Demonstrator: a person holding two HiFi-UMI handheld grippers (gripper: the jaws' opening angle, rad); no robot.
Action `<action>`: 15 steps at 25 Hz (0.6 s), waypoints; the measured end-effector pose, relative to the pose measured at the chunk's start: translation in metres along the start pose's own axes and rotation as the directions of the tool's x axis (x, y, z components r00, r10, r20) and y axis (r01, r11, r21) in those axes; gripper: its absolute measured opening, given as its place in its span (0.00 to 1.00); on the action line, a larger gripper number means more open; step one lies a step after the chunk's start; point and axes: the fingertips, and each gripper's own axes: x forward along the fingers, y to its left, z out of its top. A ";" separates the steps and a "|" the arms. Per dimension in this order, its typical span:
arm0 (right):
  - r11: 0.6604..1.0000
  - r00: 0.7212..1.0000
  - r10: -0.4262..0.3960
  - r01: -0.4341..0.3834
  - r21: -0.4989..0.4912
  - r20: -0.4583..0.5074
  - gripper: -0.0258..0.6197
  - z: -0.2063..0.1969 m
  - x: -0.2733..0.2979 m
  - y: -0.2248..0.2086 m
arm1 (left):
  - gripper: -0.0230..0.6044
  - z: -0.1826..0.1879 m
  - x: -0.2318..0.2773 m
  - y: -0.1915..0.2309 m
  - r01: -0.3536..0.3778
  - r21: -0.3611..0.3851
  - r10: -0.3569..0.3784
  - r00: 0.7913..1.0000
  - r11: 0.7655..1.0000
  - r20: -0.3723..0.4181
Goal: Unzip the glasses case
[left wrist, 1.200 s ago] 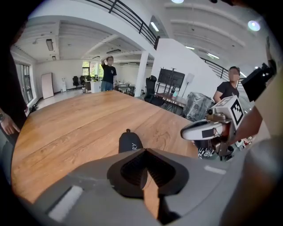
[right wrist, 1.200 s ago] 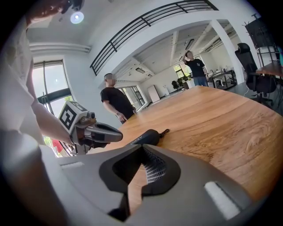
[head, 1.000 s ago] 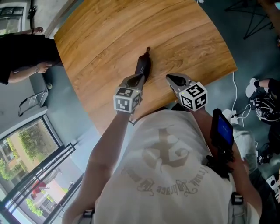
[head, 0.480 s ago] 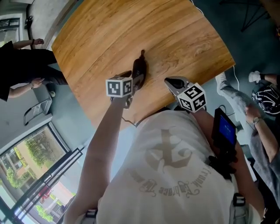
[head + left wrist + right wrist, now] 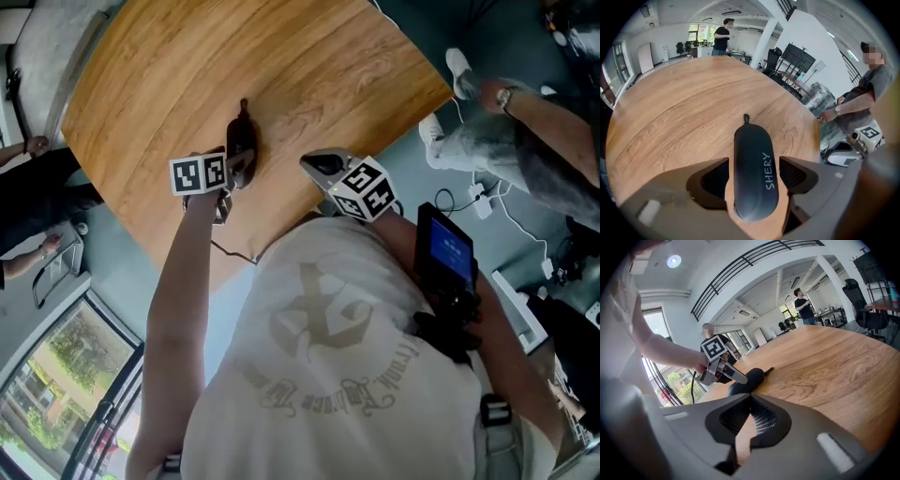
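A dark zipped glasses case (image 5: 754, 173) with "SHERY" printed on it lies on the round wooden table (image 5: 309, 75), its zip pull (image 5: 746, 117) at the far end. My left gripper (image 5: 754, 160) points steeply down over the case's near end. Its jaws have just been opening and now stand wide on either side of the case, with thin gaps showing. In the head view the case (image 5: 242, 141) lies just beyond the left gripper (image 5: 232, 173). My right gripper (image 5: 314, 161) is shut and empty, low over the table's near edge to the right of the case (image 5: 747, 379).
The table's near edge runs just under both grippers. A person in black (image 5: 723, 33) stands beyond the far side, and another person (image 5: 867, 93) sits at the right. A dark device (image 5: 448, 262) hangs at my chest. Cables and shoes lie on the floor at right.
The left gripper was shut at the case's near end; its jaws have since spread and it has tipped down over the case. The right gripper and the case kept still.
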 end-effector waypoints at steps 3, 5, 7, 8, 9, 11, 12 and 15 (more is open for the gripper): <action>1.000 1.000 -0.003 0.003 -0.001 -0.001 0.05 -0.004 -0.002 -0.004 | 0.61 -0.003 0.010 0.001 -0.004 -0.009 0.004 1.000 1.000 -0.016; 1.000 1.000 -0.004 0.004 0.000 -0.002 0.05 -0.006 -0.002 -0.004 | 0.61 -0.007 0.016 0.001 0.014 -0.043 -0.015 0.999 0.999 -0.033; 1.000 1.000 -0.005 0.005 0.000 -0.005 0.05 -0.007 -0.004 -0.005 | 0.61 -0.011 0.022 -0.001 0.044 -0.089 -0.049 0.997 0.995 -0.051; 1.000 1.000 -0.006 0.006 0.000 -0.007 0.05 -0.008 -0.005 -0.005 | 0.61 -0.012 0.024 -0.003 0.059 -0.107 -0.066 0.996 0.993 -0.058; 1.000 1.000 -0.006 0.006 -0.001 -0.009 0.05 -0.009 -0.006 -0.006 | 0.60 -0.012 0.026 -0.005 0.071 -0.119 -0.079 0.995 0.990 -0.064; 1.000 1.000 -0.005 0.005 -0.001 -0.011 0.05 -0.009 -0.006 -0.005 | 0.57 -0.012 0.026 -0.007 0.078 -0.127 -0.088 0.993 0.989 -0.074; 1.000 1.000 -0.003 0.003 -0.001 -0.012 0.05 -0.009 -0.005 -0.004 | 0.57 -0.012 0.025 -0.007 0.076 -0.125 -0.086 0.993 0.989 -0.077; 1.000 1.000 0.005 -0.005 -0.004 -0.019 0.05 -0.011 -0.003 -0.001 | 0.56 -0.012 0.023 -0.006 0.061 -0.121 -0.069 0.996 0.991 -0.065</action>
